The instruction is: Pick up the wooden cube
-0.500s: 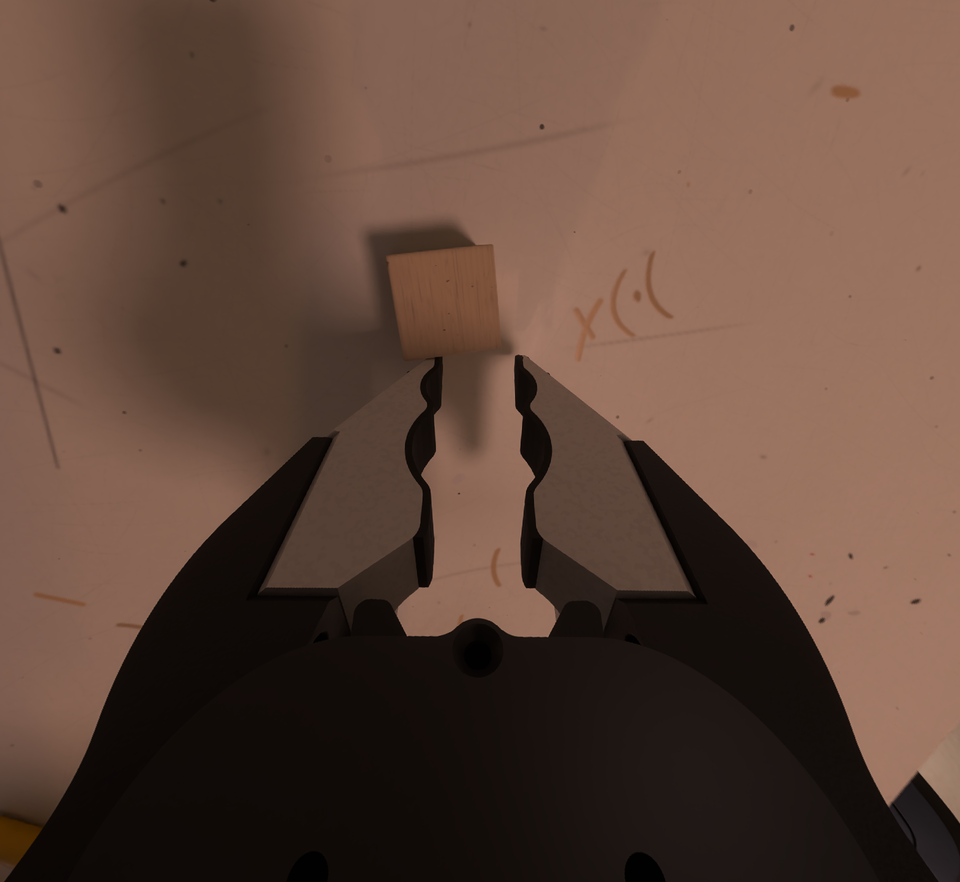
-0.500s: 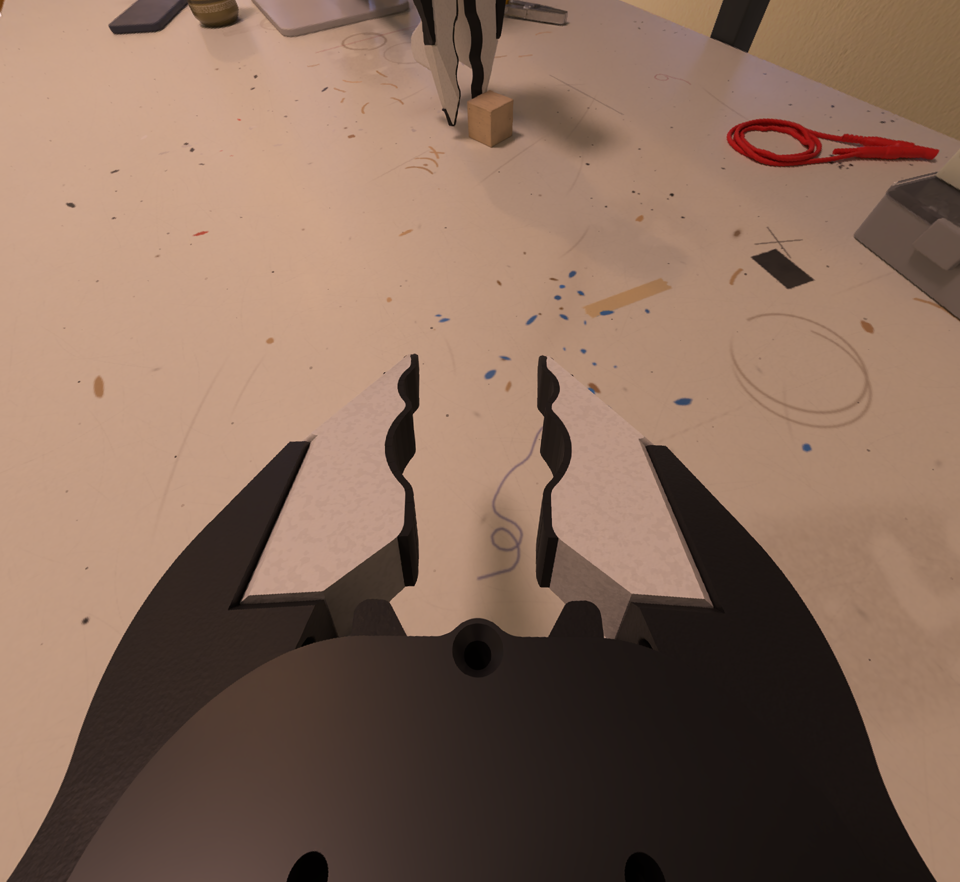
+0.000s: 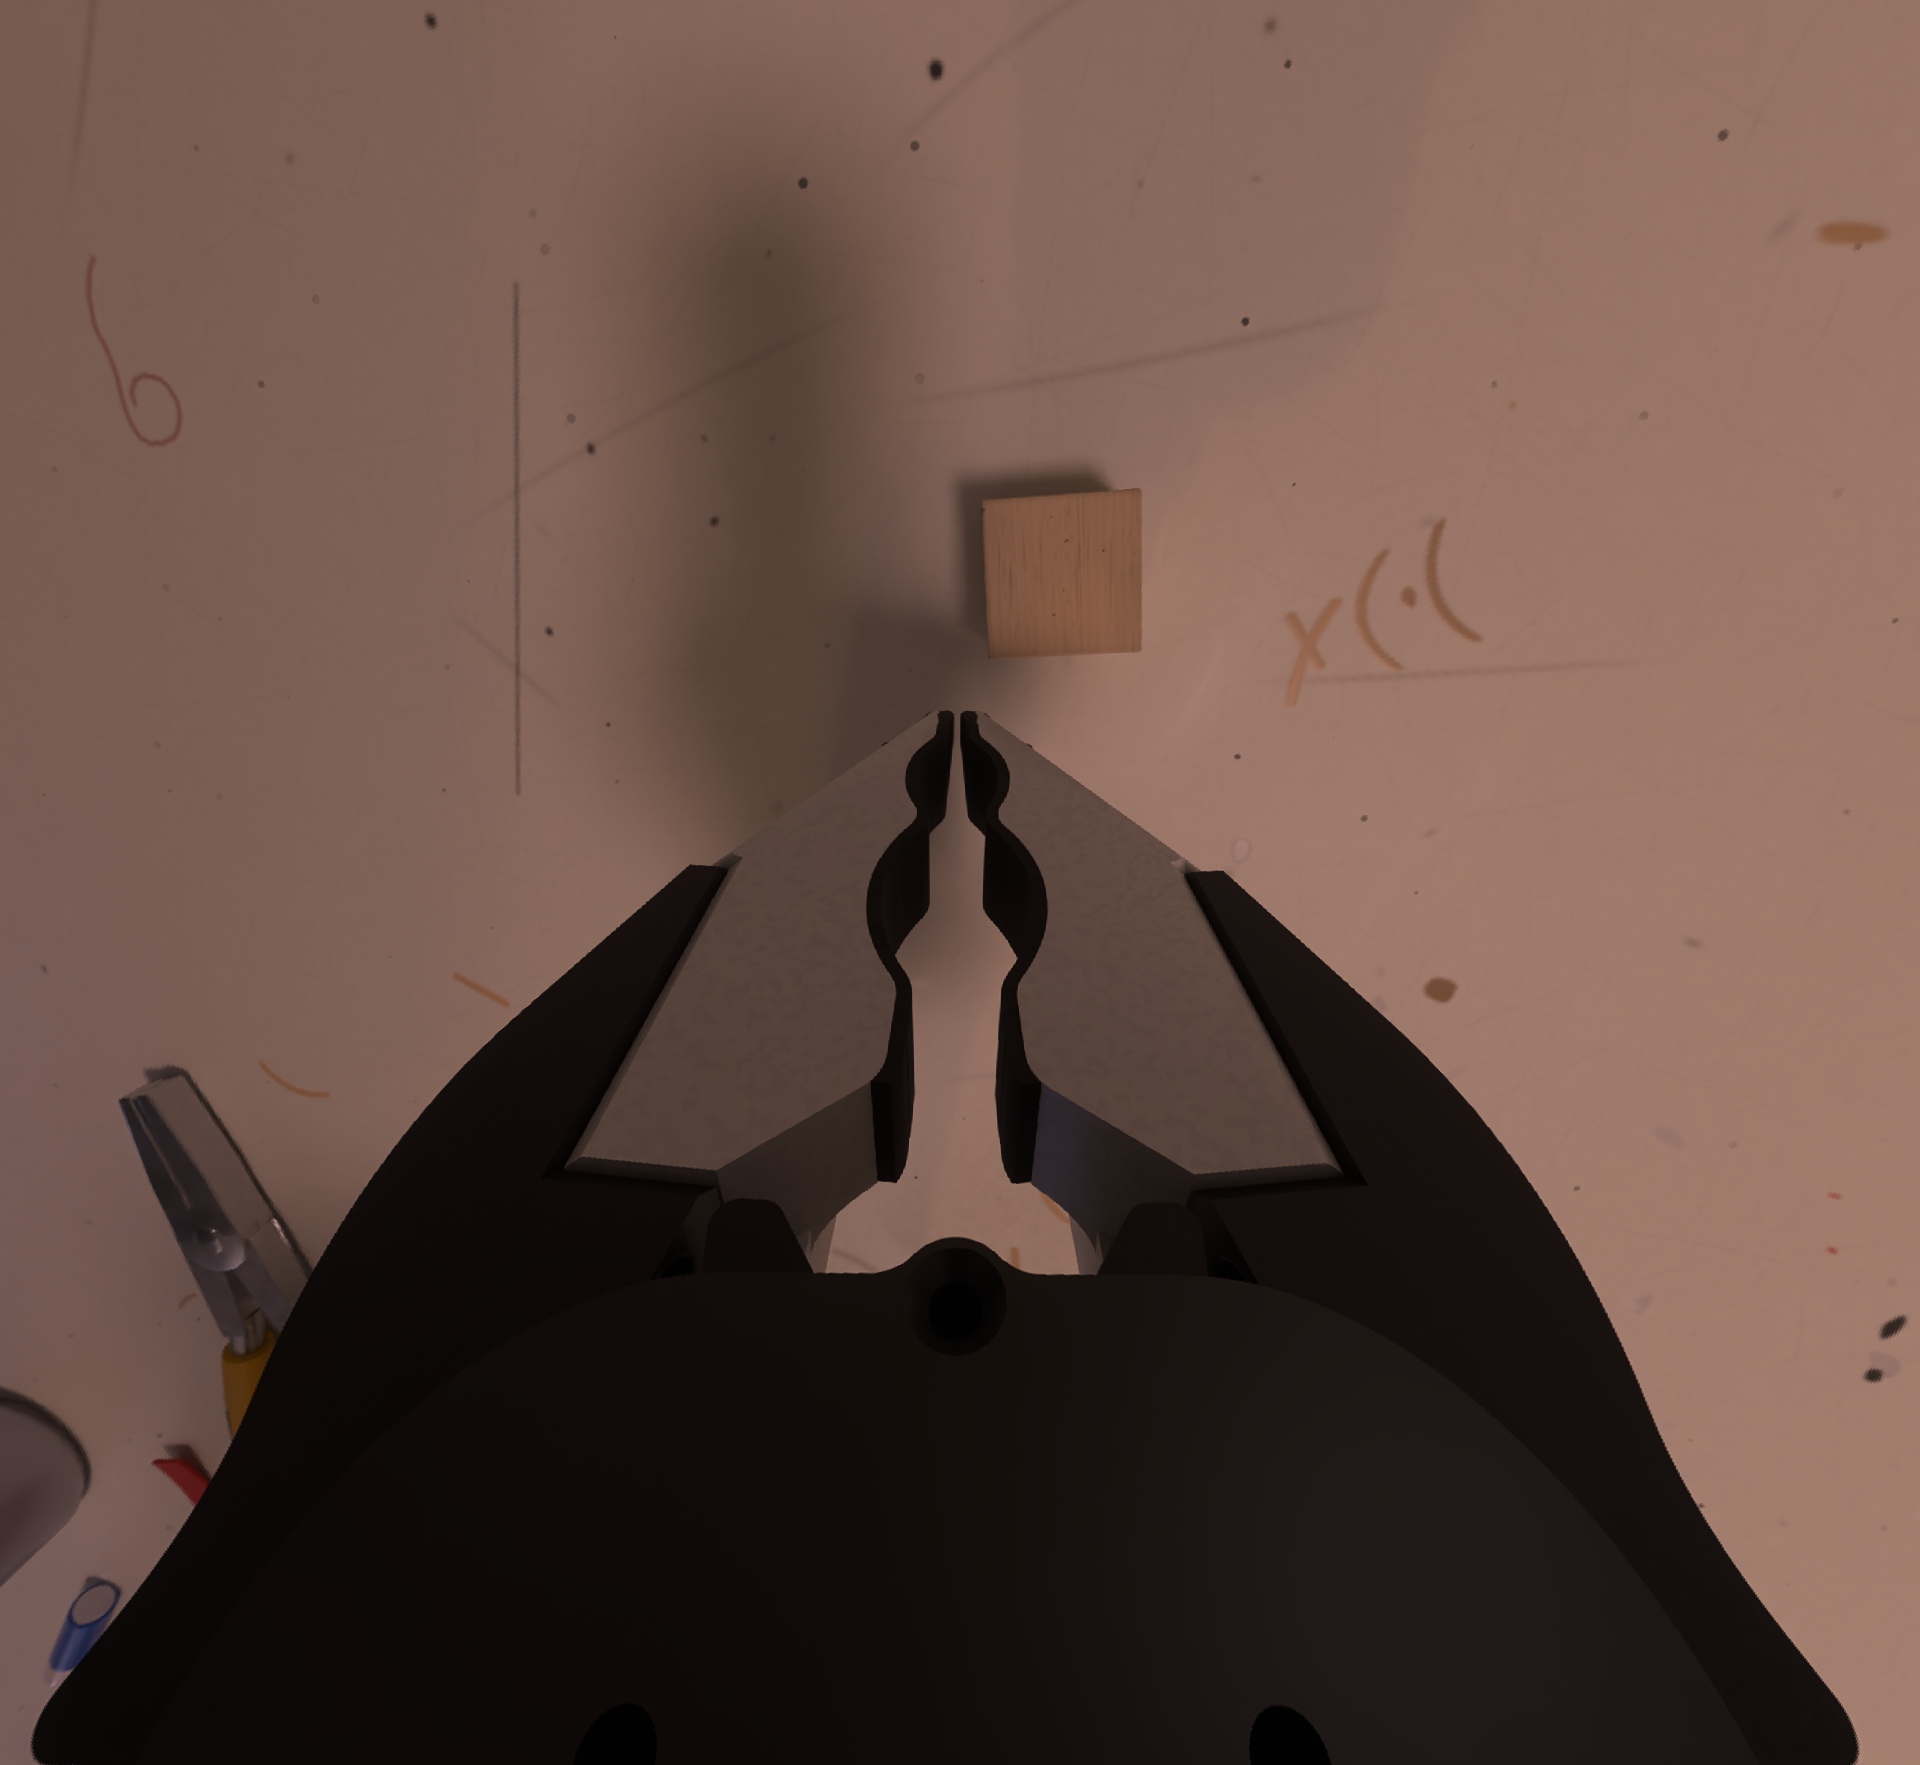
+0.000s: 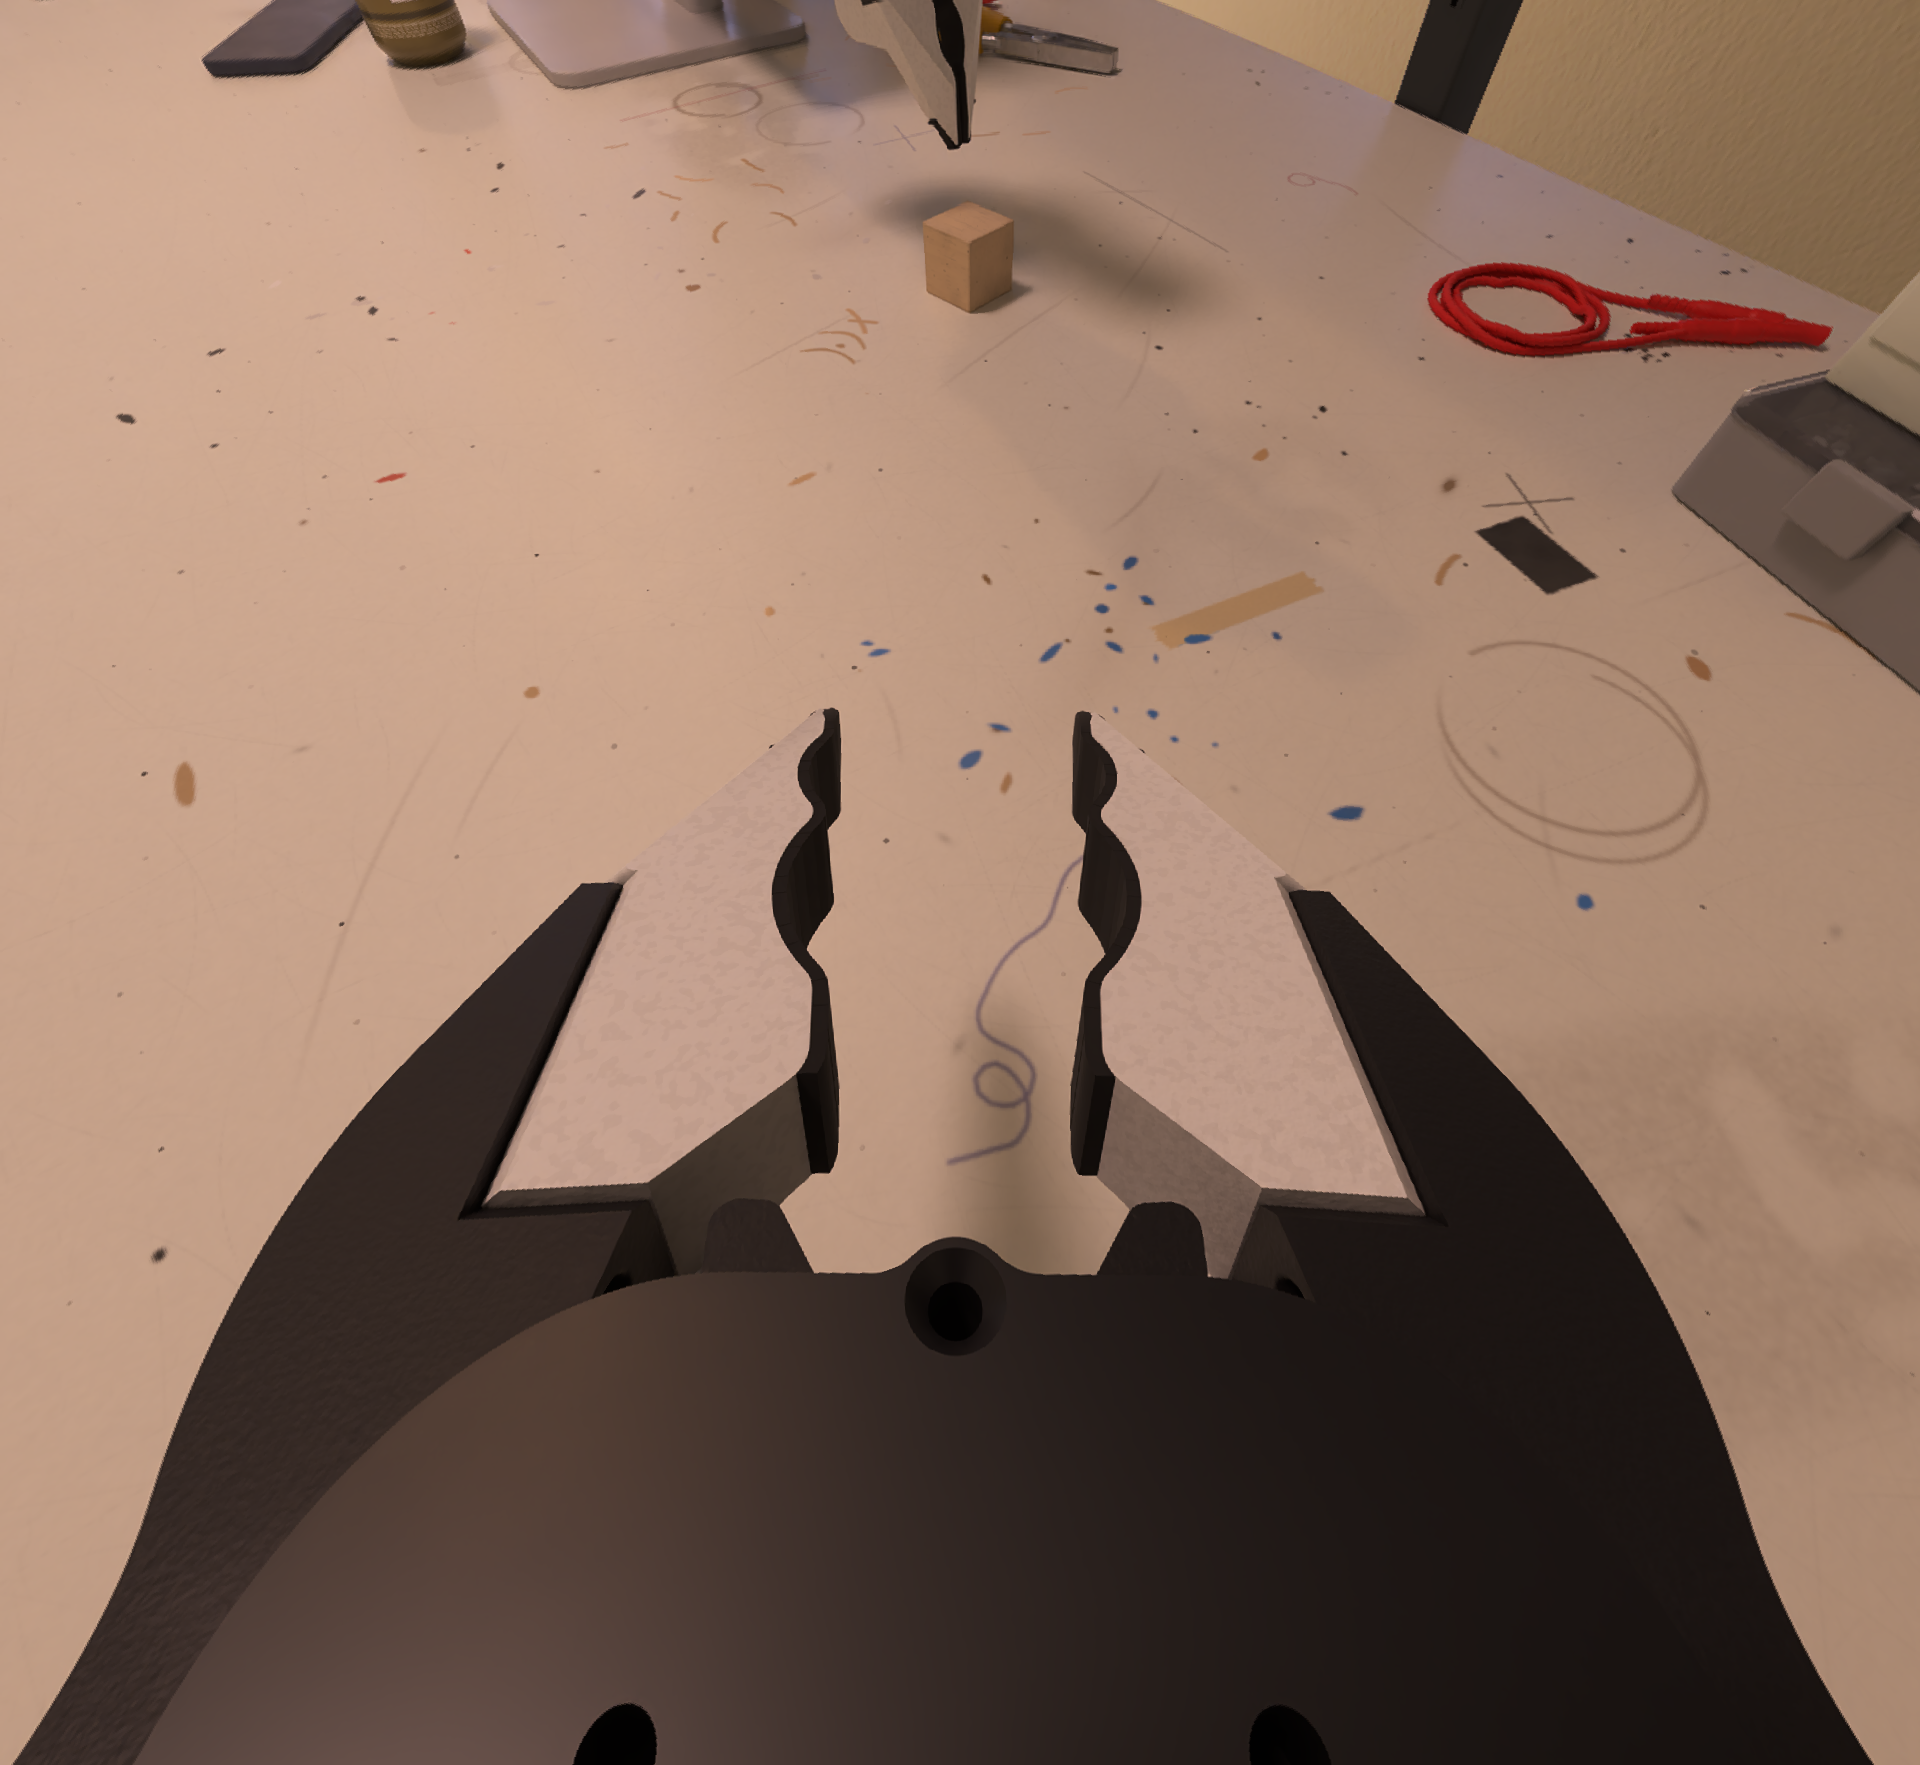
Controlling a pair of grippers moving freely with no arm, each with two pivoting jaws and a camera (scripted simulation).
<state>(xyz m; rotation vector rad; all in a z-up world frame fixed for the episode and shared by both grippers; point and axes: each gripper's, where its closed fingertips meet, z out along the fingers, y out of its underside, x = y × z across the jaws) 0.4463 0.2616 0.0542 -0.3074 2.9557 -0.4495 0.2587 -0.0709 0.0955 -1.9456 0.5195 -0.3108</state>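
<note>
Two grippers are in view, neither holding anything. Your left gripper (image 3: 956,716) hangs above the table (image 4: 312,676), clenched empty; the wooden cube (image 4: 968,256) sits upright below it, apparently just off its line. Part those fingers, centre over the cube, then descend squarely. Your right gripper (image 4: 956,728) is released, well apart. Pliers (image 4: 1049,45) and red cable (image 4: 1527,318) lie clear of the approach.

Overhead left view; low right view
</note>
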